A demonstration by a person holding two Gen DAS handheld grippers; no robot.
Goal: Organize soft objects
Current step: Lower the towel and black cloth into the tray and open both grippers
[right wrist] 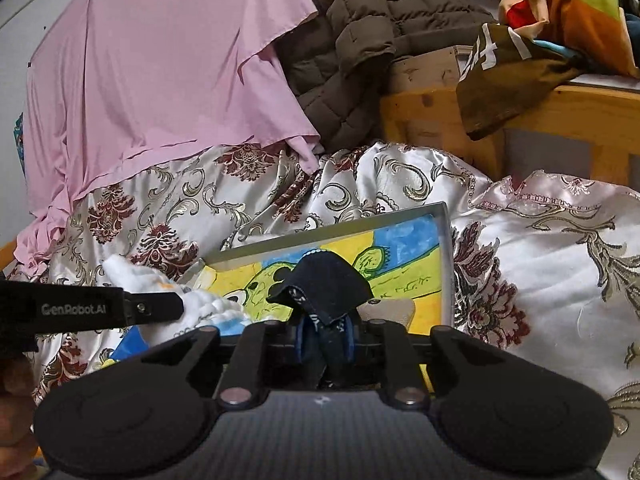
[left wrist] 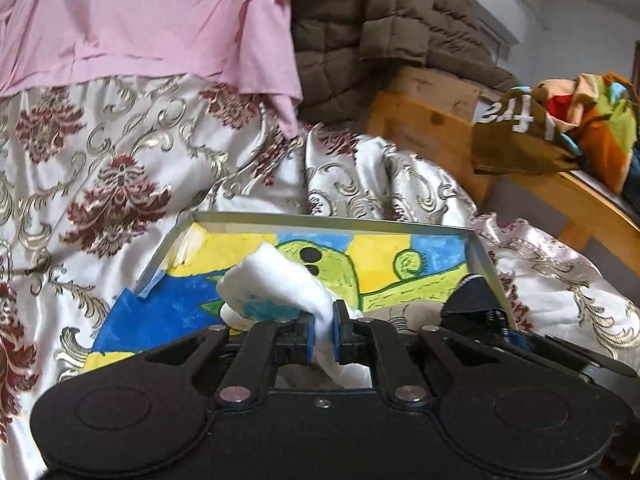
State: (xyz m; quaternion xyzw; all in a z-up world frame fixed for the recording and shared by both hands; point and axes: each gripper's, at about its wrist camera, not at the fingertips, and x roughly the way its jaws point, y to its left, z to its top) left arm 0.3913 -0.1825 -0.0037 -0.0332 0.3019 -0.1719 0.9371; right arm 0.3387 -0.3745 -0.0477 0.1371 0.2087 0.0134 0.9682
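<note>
A metal-rimmed tray (left wrist: 332, 222) with a bright painted picture lies on the floral satin cover. My left gripper (left wrist: 322, 320) is shut on a white fluffy sock (left wrist: 276, 280) with blue marks, held just above the tray's near left part. In the right wrist view my right gripper (right wrist: 326, 332) is shut on a dark navy sock (right wrist: 324, 276), which bunches up over the tray (right wrist: 320, 236). The white sock (right wrist: 208, 308) and the left gripper (right wrist: 176, 304) show at the left there. The navy sock (left wrist: 468, 300) sits at the tray's right edge. A beige soft piece (right wrist: 388, 312) lies in the tray.
A pink cloth (left wrist: 140, 20) hangs at the back left, beside a brown quilted jacket (left wrist: 400, 12). A wooden frame (left wrist: 432, 128) at the right carries a brown printed cloth (left wrist: 516, 136) and a multicoloured one (left wrist: 600, 120). The floral satin cover (left wrist: 100, 184) rumples around the tray.
</note>
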